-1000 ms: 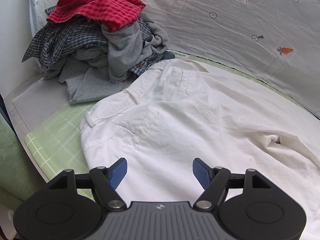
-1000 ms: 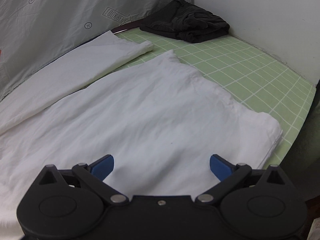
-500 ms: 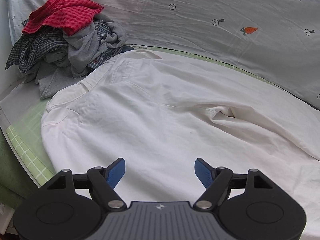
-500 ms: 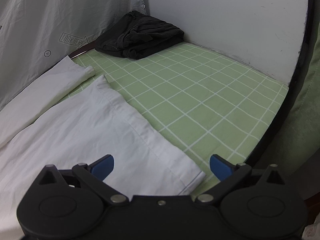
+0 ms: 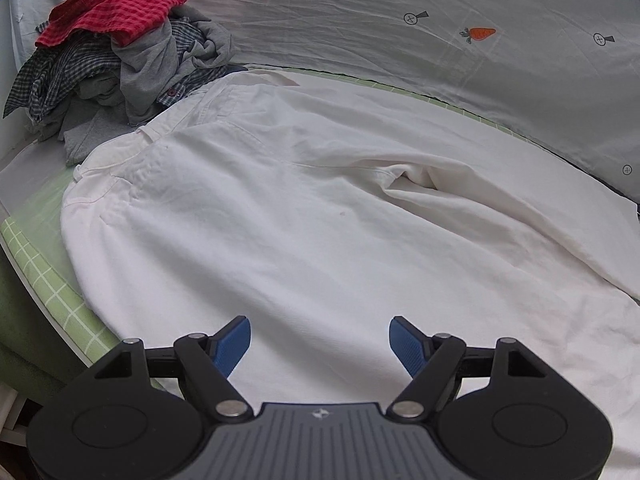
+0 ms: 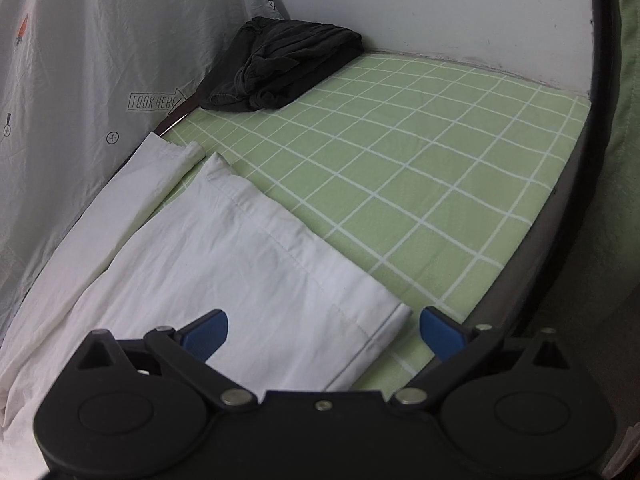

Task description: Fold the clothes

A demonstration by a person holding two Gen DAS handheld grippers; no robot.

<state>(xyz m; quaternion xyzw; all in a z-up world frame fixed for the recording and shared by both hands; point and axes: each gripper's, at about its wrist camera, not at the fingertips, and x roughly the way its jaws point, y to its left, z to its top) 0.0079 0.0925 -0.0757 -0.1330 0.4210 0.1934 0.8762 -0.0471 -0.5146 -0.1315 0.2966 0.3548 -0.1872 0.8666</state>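
I'd pinch the soft, floppy white trousers [image 5: 320, 208] at the leg hem [image 6: 376, 320], both tools [image 5: 320, 340] [image 6: 322, 330] gaping empty.

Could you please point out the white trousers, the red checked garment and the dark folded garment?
white trousers [image 5: 304, 240]: left wrist view, seat area.
red checked garment [image 5: 116, 10]: left wrist view, top of pile.
dark folded garment [image 6: 280, 68]: right wrist view, its middle.

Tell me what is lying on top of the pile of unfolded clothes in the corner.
A red checked garment tops the pile. Under it show a grey garment and dark plaid shirts; anything deeper is covered.
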